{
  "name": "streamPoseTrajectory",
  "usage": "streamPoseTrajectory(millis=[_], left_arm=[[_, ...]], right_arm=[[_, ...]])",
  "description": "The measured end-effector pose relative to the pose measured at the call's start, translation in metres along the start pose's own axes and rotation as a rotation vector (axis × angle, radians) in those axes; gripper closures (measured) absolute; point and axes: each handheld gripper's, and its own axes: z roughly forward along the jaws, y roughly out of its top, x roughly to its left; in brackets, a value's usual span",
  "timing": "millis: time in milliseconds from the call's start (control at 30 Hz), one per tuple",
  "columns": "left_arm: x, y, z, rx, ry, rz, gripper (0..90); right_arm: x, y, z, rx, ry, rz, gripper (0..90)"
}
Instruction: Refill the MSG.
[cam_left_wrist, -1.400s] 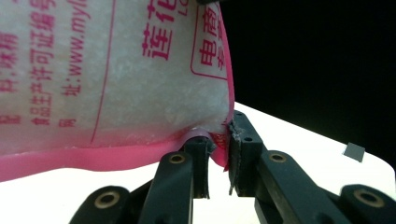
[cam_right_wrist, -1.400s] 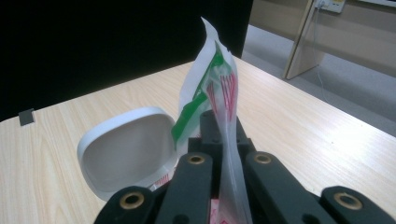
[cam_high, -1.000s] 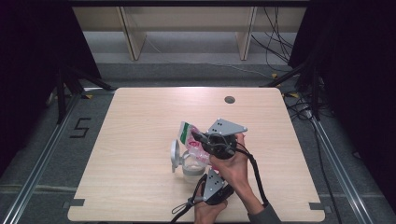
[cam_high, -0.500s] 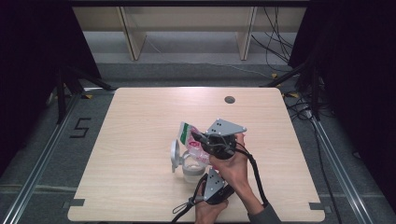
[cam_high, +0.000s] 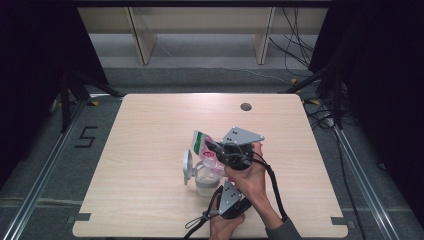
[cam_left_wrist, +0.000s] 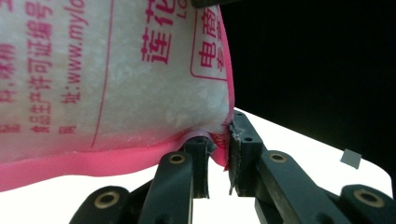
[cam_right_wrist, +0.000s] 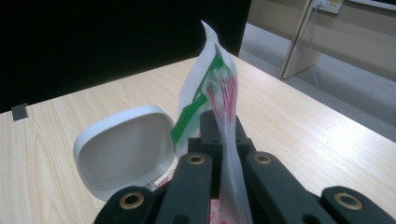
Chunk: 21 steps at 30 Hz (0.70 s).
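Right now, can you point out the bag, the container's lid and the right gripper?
bag (cam_left_wrist: 140, 88), left gripper view, printed white face.
lid (cam_right_wrist: 123, 151), right gripper view, inner face of the open lid.
right gripper (cam_right_wrist: 226, 135), right gripper view, between the jaw tips clamping the bag.

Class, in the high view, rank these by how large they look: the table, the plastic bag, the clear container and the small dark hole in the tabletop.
1. table
2 and 3. plastic bag and clear container: they look alike, both partly hidden by the grippers, so unranked
4. dark hole
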Motion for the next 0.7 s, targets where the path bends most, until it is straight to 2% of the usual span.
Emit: streamPoseTrajectory(millis=[167,233,300,367,467,533,633,700], left_arm=[[0.0001,0.0002,-0.0003,0.001,-0.001,0.001,79.2],[0.0001,0.0002,0.0001,0.001,-0.002,-0.003,79.2],[0.0,0.0004,0.0,-0.001,-0.003,-0.002,79.2],[0.0002,0.0003,0.0001,-0.001,-0.003,-0.005,79.2],[-0.0006,0.0002,0.0004,-0.004,0.0,-0.004,79.2],[-0.0004,0.0003,0.0,0.001,0.003,-0.004,79.2],[-0.0007,0.0009,-0.0008,0.013,0.008,-0.001,79.2],[0.0001,0.0,0.0007,-0.003,-0.002,-0.005,79.2]], right_arm=[[0.0008,0.0002,0.0003,0.006,0.01,0.005,90.0],[-0.0002,-0.0001,0.0012,-0.008,0.003,-0.002,90.0],[0.001,0.0,0.0003,0.007,0.013,0.012,90.0],[0.0007,0.0002,0.0002,0.005,0.011,0.01,90.0],[0.003,-0.0001,-0.0005,0.013,0.003,0.037,90.0],[0.0005,0.0001,0.0005,0.001,0.006,0.004,90.0],[0.0012,0.0003,0.0006,0.002,0.01,0.007,90.0],[0.0006,0.0003,0.0007,0.001,0.007,-0.004,90.0]])
